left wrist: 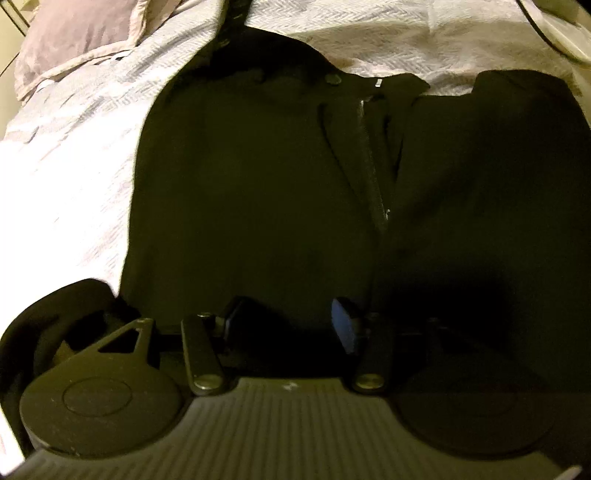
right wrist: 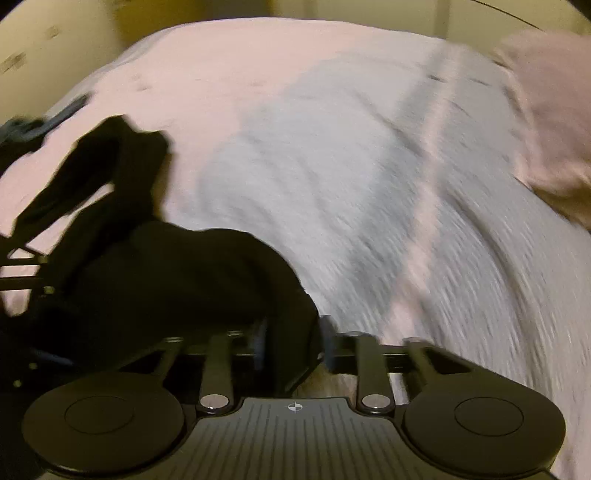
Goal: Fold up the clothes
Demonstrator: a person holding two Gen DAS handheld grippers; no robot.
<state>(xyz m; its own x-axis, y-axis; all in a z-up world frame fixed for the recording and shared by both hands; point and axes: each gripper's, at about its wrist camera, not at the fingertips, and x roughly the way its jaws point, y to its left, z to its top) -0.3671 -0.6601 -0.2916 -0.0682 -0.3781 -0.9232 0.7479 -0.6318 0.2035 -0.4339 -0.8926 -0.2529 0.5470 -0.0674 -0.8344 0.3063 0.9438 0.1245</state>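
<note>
The left gripper (left wrist: 291,321) hangs low over the black jacket (left wrist: 258,192), its two blue-padded fingers (left wrist: 341,325) spread well apart. Dark cloth lies under and between the pads, but nothing is pinched; whether the tips touch the fabric cannot be told in the gloom. The jacket is spread flat on the bedspread (left wrist: 74,155), front side up, with its zipper (left wrist: 373,177) running away from the gripper and the collar at the far end. A snap button (left wrist: 332,78) sits near the collar. A dark sleeve end (left wrist: 74,306) curls at the gripper's left side. A pillow (left wrist: 77,33) rests at the far left corner of the bed.

The right gripper (right wrist: 291,341) has its fingers drawn in on a thick fold of the jacket (right wrist: 177,280), black cloth filling the gap between them. The pads are mostly hidden by the fabric, so how tight the grip is cannot be read. From there the cloth bunches to the left, and a sleeve (right wrist: 110,158) trails off across the bedspread (right wrist: 332,166). This view is blurred. Another pillow (right wrist: 550,110) lies at the far right, and a bluish item (right wrist: 40,122), too blurred to name, at the far left edge.
</note>
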